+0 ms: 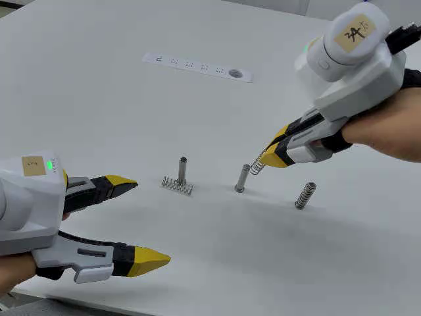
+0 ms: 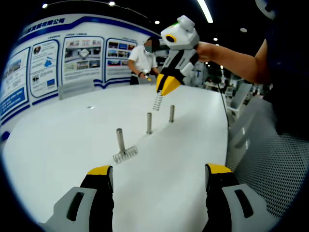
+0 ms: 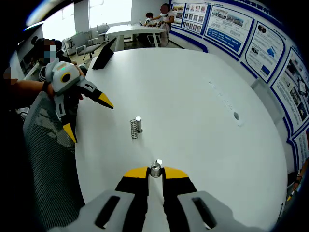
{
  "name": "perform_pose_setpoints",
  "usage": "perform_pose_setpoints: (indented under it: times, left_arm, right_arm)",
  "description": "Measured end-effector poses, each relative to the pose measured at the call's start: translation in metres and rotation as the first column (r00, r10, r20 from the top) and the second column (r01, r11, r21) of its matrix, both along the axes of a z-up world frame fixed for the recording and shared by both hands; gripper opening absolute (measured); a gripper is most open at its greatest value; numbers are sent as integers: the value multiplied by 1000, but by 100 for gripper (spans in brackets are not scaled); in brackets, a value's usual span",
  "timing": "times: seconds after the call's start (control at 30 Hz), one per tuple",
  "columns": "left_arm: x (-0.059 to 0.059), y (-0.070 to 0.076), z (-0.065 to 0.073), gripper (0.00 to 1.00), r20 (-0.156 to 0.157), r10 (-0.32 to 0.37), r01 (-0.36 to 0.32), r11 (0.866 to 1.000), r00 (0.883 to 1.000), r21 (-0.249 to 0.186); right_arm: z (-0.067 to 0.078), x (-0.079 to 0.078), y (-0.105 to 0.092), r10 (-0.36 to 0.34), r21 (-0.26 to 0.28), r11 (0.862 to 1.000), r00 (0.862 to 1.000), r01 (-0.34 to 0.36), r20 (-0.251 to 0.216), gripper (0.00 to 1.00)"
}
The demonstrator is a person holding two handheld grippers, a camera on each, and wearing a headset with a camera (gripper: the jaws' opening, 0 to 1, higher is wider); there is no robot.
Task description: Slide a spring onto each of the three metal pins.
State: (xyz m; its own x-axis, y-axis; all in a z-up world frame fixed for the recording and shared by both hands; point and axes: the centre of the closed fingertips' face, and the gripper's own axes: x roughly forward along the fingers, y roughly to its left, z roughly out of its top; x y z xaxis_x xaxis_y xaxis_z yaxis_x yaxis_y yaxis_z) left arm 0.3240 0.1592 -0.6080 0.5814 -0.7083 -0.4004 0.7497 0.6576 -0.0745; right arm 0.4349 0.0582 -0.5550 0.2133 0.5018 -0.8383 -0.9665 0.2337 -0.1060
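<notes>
Right gripper [image 1: 268, 158]: I have it clamped on a spring [image 1: 256, 166] at the middle pin [image 1: 243, 178] top. Left gripper [image 1: 151, 222]: jaws apart, holding nothing, over the desk [image 1: 99, 99]. Second spring [image 1: 177, 185]: lying at the left pin [image 1: 182, 168] foot. Third spring [image 1: 305, 195]: far right.

Beyond the wide-parted left gripper [image 2: 159, 170], a coiled steel spring [image 2: 157, 101] is held by the right gripper [image 2: 164, 89] above three metal pins [image 2: 149, 123].

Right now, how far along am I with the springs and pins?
One looks done: a seated spring covers the rightmost pin. The right gripper holds a second spring at the middle pin. To do: the loose spring beside the bare pin; the left gripper is open.
</notes>
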Motion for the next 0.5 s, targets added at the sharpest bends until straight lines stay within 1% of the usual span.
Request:
perform_pose_setpoints:
  times: [0.17,0.5]
  left_arm:
    - [1,1,1,79,2,6,-6,1000,1000,-3]
    - [1,1,0,79,2,7,-7,1000,1000,-2]
  right_arm:
    - [-2,5,4,9,-11,1000,1000,-9,4,12]
    - [-10,9,6,17,-30,999,1000,-17,-10,12]
